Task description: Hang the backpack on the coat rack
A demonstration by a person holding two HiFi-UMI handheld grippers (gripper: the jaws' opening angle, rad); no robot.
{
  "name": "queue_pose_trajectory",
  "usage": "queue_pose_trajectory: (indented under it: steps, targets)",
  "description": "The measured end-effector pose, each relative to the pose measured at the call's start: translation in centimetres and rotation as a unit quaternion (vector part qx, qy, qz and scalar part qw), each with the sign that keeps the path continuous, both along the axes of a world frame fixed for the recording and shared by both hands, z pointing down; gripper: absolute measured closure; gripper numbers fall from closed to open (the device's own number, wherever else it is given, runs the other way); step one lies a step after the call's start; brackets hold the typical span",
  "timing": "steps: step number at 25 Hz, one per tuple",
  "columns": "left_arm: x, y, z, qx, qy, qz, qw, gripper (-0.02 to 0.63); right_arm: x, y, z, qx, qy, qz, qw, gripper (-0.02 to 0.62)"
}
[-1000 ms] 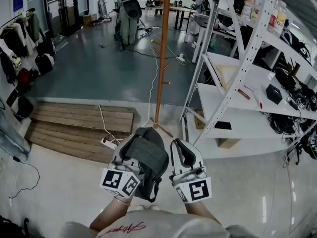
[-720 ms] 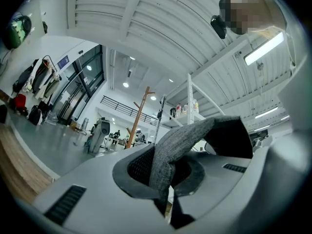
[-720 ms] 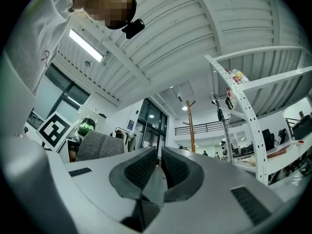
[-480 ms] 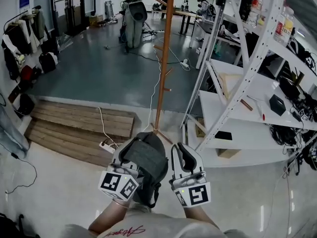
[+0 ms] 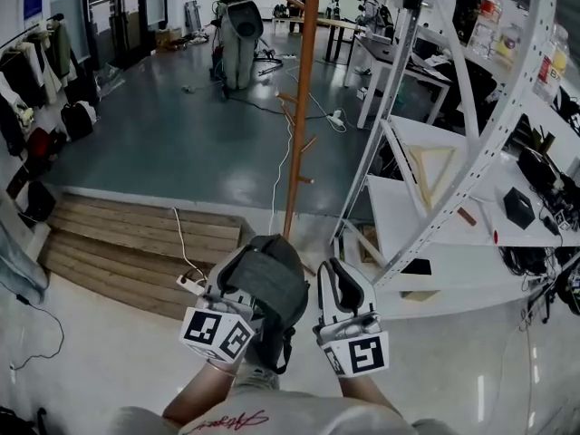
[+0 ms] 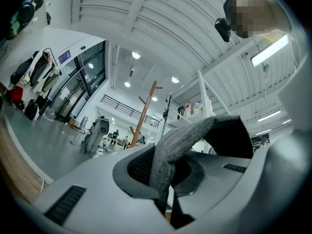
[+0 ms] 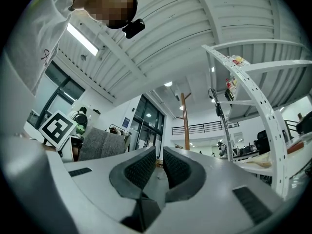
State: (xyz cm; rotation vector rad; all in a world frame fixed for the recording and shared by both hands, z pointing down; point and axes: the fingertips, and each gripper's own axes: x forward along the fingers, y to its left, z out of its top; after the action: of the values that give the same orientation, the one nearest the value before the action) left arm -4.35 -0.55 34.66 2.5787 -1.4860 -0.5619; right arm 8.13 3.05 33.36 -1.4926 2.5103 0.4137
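Gripping the backpack (image 5: 272, 284) by its strap (image 6: 180, 145) in the left gripper (image 6: 165, 172), low middle, to carry it to the coat rack (image 5: 299, 107), upper middle. Holding the right gripper (image 5: 343, 284) nearly shut, empty.

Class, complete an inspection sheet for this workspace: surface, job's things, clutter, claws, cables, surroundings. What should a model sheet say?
Surface: pale glossy floor, with a low wooden plank platform on it.
Job's things: dark grey fabric backpack held in front of the person; tall wooden coat rack ahead, visible pegs bare.
Clutter: small black box on the white metal shelving.
Claws: left claw shut on the backpack's grey strap; right claw shut, empty.
Cables: white power strip with white cable by the platform.
Surroundings: coats on the left wall.
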Motion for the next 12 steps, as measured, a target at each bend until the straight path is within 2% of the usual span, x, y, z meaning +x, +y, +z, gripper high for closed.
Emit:
queue_pose_trajectory:
  steps: [12]
  targets:
    - [-2.2,-14.1,-1.2,0.006,-0.006,0.007,0.9999,0.571,-2.3,-13.6,-0.4,-0.004,-0.012,0.009,1.000,0.558]
